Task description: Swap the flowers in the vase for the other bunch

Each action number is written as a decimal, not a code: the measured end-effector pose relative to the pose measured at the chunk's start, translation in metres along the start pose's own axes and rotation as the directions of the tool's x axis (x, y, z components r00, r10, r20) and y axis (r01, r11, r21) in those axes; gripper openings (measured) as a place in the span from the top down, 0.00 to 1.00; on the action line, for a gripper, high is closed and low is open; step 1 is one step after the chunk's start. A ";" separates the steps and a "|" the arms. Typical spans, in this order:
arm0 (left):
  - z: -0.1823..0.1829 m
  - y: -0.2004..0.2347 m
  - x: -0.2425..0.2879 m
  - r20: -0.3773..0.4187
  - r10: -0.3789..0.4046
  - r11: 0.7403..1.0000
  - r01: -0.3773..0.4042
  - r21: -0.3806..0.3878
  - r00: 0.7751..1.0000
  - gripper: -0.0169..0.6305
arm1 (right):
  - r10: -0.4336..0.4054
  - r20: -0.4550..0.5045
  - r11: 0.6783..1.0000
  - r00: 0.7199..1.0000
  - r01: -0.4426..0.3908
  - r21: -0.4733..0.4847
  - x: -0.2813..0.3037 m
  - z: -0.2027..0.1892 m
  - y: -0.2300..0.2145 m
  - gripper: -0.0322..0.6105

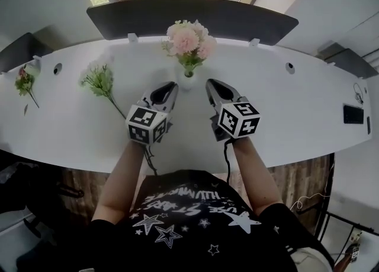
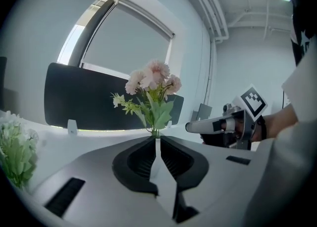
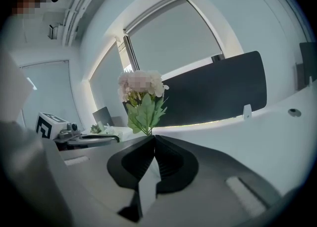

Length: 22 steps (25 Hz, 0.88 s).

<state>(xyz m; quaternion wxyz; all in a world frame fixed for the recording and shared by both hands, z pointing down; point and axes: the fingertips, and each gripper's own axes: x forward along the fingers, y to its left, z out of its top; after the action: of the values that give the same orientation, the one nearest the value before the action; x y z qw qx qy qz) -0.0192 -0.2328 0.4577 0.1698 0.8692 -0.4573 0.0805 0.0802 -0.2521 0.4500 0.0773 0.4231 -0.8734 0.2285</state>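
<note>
Vase point(image 1: 188, 80) hard to see, white on white desk point(image 1: 284, 105). 3 bunches: pink bunch point(image 1: 189, 41) in it, white bunch point(image 1: 100, 80) and red sprig point(image 1: 25, 81) at its 9 o'clock. Left gripper point(image 1: 171, 88), right gripper point(image 1: 212, 85) both pinched closed, empty.

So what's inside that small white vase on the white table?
A bunch of pale pink flowers with green leaves stands in the small white vase. Its opaque wall hides the stem ends and whether there is any water.
</note>
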 end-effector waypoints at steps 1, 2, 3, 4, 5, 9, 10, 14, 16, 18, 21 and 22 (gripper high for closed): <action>-0.001 -0.003 0.003 -0.001 -0.019 1.000 0.019 0.003 1.000 0.93 | 0.000 -0.001 1.000 1.000 0.000 0.001 0.001 0.000 0.000 0.95; -0.002 -0.005 0.005 -0.003 -0.038 0.999 0.038 0.008 0.999 0.86 | 0.000 -0.001 1.000 1.000 0.000 0.002 0.001 0.001 -0.001 0.95; -0.004 -0.008 0.008 -0.007 -0.053 0.998 0.053 0.015 0.999 0.80 | 0.000 -0.001 1.000 1.000 0.000 0.003 0.002 0.001 -0.001 0.95; -0.006 -0.009 0.011 -0.014 -0.064 0.998 0.064 0.026 0.998 0.78 | 0.000 -0.002 1.000 1.000 0.000 0.004 0.002 0.001 -0.001 0.95; -0.008 -0.010 0.014 -0.020 -0.071 0.997 0.072 0.038 0.997 0.75 | 0.000 -0.004 1.000 1.000 0.000 0.004 0.002 0.000 -0.002 0.95; -0.011 -0.011 0.030 -0.017 -0.094 0.993 0.095 0.063 0.995 0.60 | -0.003 -0.015 1.000 1.000 0.003 0.009 0.005 -0.001 -0.005 0.95; -0.011 -0.010 0.035 -0.016 -0.098 0.992 0.099 0.074 0.995 0.57 | -0.004 -0.019 1.000 1.000 0.004 0.011 0.006 -0.001 -0.005 0.95; -0.024 -0.004 0.053 -0.029 -0.097 0.988 0.100 0.114 0.995 0.49 | -0.011 -0.032 1.000 0.999 0.011 0.012 0.009 -0.003 -0.009 0.95; -0.024 -0.003 0.058 -0.029 -0.100 0.989 0.103 0.108 0.995 0.48 | -0.013 -0.038 1.000 0.999 0.014 0.011 0.012 -0.004 -0.012 0.95; -0.027 -0.003 0.064 -0.039 -0.104 0.987 0.108 0.116 0.994 0.48 | -0.014 -0.043 1.000 0.999 0.014 0.012 0.013 -0.005 -0.014 0.95; -0.036 -0.003 0.071 -0.065 -0.110 0.984 0.118 0.130 0.992 0.48 | -0.010 -0.047 1.000 0.999 0.011 0.016 0.016 -0.005 -0.017 0.95; -0.039 -0.002 0.073 -0.069 -0.112 0.983 0.120 0.138 0.991 0.48 | -0.007 -0.047 1.000 0.999 0.008 0.017 0.017 -0.005 -0.017 0.95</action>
<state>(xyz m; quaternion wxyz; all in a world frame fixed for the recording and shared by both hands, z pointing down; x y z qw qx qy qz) 0.0248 -0.2735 0.5153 0.1261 0.9014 -0.3936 0.1293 0.0825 -0.2709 0.4656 0.0951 0.4214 -0.8678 0.2455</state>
